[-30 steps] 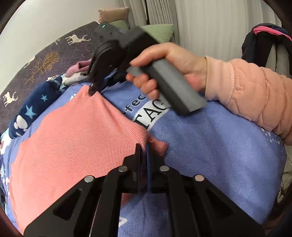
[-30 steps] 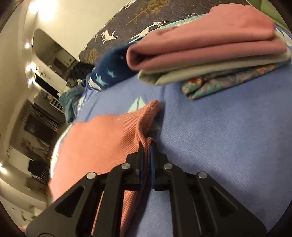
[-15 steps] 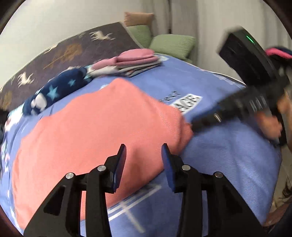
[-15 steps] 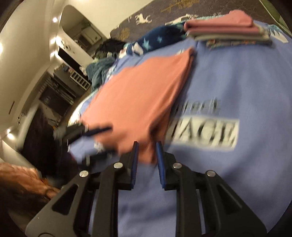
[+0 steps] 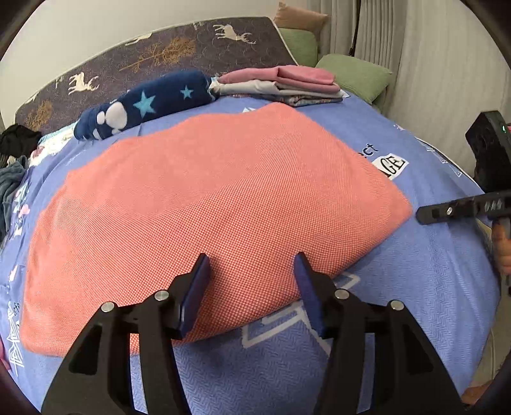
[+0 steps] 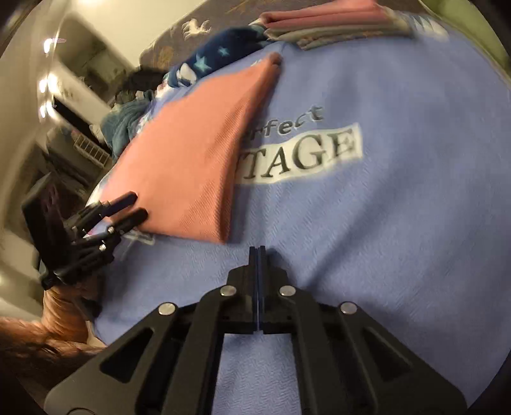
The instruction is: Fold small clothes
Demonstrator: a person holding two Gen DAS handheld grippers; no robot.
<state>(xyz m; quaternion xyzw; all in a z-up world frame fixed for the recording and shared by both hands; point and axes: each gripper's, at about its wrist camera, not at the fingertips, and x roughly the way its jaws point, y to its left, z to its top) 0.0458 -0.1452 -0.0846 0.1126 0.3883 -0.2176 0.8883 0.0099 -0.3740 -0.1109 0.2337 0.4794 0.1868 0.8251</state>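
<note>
**A bedroom with a wide blue bed**

A blue bedspread (image 5: 415, 287) printed with white lettering covers the bed. Behind it stands a dark headboard (image 5: 179, 48) patterned with pale deer and golden trees — a plain light wall rises above. Green cushions (image 5: 354, 75) and a tan one (image 5: 300, 20) sit at the far corner beside pale pleated curtains (image 5: 415, 48). In the right wrist view, ceiling spotlights (image 6: 48, 44) glow over blurred shelving.

A home bedroom: bed (image 5: 415, 287) under a blue printed spread, deer-patterned headboard (image 5: 179, 51), green pillows (image 5: 354, 75) at its far right corner, curtains (image 5: 424, 64) behind, folded clothes (image 5: 287, 83) stacked along the far edge.
</note>
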